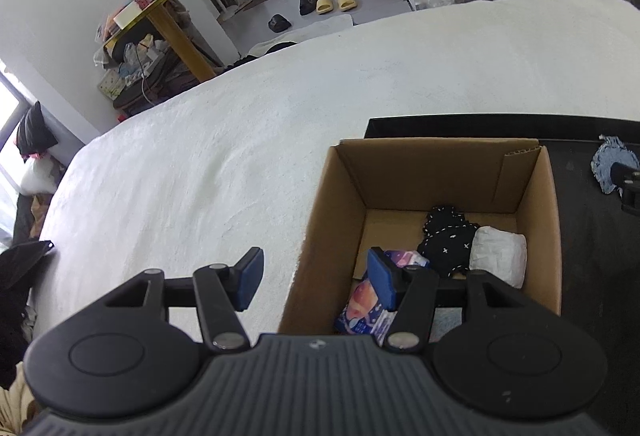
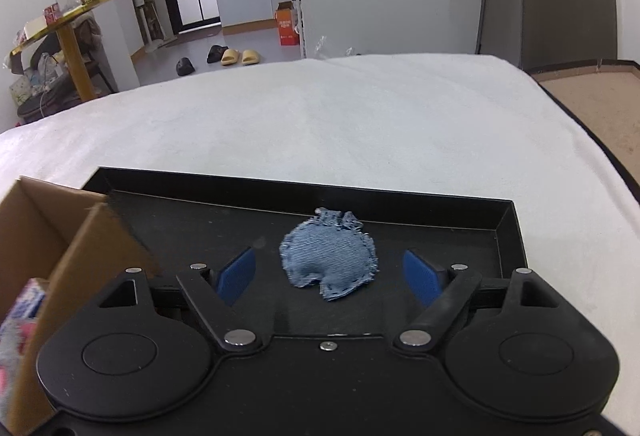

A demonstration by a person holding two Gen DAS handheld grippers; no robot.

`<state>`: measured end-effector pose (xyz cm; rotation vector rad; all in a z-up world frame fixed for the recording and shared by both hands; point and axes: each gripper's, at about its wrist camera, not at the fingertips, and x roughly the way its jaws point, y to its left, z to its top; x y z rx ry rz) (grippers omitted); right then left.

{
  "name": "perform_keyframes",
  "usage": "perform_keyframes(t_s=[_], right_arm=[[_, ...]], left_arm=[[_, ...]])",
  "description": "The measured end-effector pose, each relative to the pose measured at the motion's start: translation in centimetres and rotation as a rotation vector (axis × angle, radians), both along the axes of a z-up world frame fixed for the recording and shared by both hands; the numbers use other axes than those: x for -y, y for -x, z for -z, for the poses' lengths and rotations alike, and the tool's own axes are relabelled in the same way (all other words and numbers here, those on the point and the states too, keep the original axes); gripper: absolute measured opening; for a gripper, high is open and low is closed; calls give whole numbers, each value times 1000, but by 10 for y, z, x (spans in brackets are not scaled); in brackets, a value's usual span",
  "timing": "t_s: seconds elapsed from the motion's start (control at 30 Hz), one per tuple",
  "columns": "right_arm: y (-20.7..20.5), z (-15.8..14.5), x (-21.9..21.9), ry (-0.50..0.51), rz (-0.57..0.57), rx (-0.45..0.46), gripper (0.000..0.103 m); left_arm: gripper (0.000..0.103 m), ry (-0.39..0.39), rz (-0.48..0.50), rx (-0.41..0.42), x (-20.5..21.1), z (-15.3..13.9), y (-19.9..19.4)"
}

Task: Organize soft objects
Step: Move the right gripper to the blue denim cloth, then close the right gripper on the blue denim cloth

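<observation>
- ok so from my left wrist cam: the left gripper (image 1: 316, 278) is wide open, nothing in it, its two blue pads straddling the near left wall of the cardboard box (image 1: 320, 236)
- one pad is outside over the white blanket (image 1: 240, 139), the other is inside the box right on top of the colourful printed packet (image 1: 372, 300). Can't tell if it's actually touching it
- inside the box there's also a black pouch with little white crosses (image 1: 446, 240) toward the far side, and a white padded bundle (image 1: 498, 254) pressed up against it by the right wall
- the box sits on the blanket with its right wall up against the black tray (image 2: 508, 232)
- right wrist cam: the right gripper (image 2: 332, 276) is also released, pads spread wide with the denim pouch (image 2: 330, 258) sitting between them, clear gap on both sides so I'm not gripping it
- the denim pouch lies flat on the tray floor, roughly mid-tray, a bit closer to the far rim, frayed edges all round
- box corner pokes in at the left edge of the right cam, over the tray's left end
- background: yellow table (image 2: 68, 15) with jars and clutter, slippers (image 2: 240, 56) on the floor beyond the far edge of the blanket
</observation>
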<state>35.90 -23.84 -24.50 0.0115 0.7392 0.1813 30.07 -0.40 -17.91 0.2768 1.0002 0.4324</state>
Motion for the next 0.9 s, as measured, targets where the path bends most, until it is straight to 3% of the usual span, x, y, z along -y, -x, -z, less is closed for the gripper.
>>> perform_keyframes(t_s=[0.33, 0.57, 0.73, 0.9], right_arm=[[-29, 19, 11, 39, -35, -8, 82], [-30, 28, 14, 13, -85, -13, 79], [-26, 22, 7, 3, -146, -15, 62], [-18, 19, 2, 61, -189, -3, 37]], left_arm=[[56, -56, -17, -34, 16, 16, -11], [56, -63, -51, -43, 16, 17, -15], [56, -71, -46, -39, 18, 15, -13], [56, -75, -42, -27, 17, 10, -5]])
